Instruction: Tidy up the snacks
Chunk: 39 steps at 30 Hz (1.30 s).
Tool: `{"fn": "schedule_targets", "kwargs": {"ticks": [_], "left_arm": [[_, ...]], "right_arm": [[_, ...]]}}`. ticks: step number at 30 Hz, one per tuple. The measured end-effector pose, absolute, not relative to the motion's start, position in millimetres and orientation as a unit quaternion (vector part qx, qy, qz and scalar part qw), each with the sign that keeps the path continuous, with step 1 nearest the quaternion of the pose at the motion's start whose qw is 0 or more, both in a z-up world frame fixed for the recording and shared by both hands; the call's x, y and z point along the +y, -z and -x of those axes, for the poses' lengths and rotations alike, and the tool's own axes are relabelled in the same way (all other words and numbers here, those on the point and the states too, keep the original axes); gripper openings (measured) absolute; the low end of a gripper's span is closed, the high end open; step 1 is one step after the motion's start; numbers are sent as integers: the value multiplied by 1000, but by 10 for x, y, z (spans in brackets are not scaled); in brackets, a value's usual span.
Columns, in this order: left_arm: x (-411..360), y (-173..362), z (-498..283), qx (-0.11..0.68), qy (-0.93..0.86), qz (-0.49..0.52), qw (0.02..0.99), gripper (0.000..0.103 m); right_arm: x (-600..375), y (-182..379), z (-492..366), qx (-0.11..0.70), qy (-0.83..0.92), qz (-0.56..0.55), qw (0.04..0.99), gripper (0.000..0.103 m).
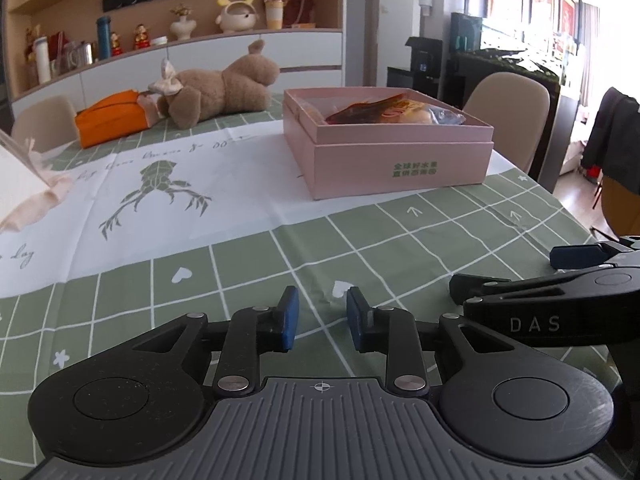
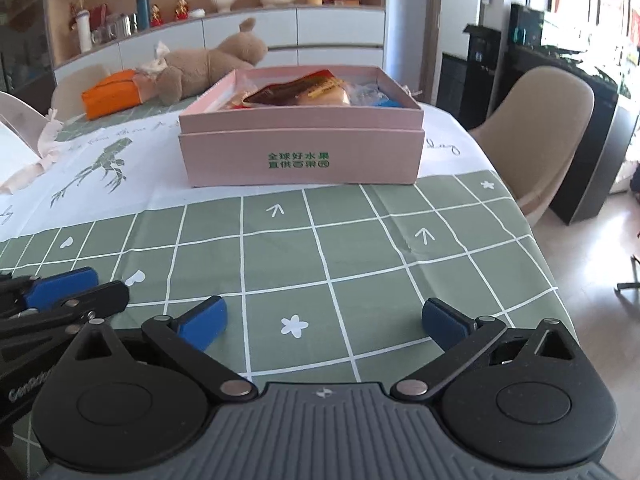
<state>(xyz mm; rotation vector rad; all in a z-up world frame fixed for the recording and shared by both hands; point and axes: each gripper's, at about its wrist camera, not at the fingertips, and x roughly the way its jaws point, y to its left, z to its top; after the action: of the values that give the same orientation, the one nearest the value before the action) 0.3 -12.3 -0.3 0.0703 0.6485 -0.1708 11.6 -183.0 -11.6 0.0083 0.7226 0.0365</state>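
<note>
Left gripper (image 1: 322, 318) at near table edge, fingers narrow, nothing between. Right gripper (image 2: 324, 322) beside it, fingers wide, empty. Pink box (image 2: 300, 152) mid-table, lid off, snack packets (image 2: 300, 90) inside.

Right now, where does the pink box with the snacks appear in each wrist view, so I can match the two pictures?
Left wrist view: the pink box stands right of centre, in the upper half, on the white part of the tablecloth.
Right wrist view: the pink box stands near the centre, in the upper half, with its green lettering facing the camera.
Shared landmark: the brown plush toy, lying behind and left of the box.
</note>
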Motion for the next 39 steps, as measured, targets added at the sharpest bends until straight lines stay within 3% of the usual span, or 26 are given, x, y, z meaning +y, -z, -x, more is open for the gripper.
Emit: {"fn": "schedule_targets", "kwargs": {"ticks": [39], "left_arm": [[-114,8,-13,320,84,-24,943,30]], "right_arm": [[-1827,132,-96,344,-18,-5,939,103]]}}
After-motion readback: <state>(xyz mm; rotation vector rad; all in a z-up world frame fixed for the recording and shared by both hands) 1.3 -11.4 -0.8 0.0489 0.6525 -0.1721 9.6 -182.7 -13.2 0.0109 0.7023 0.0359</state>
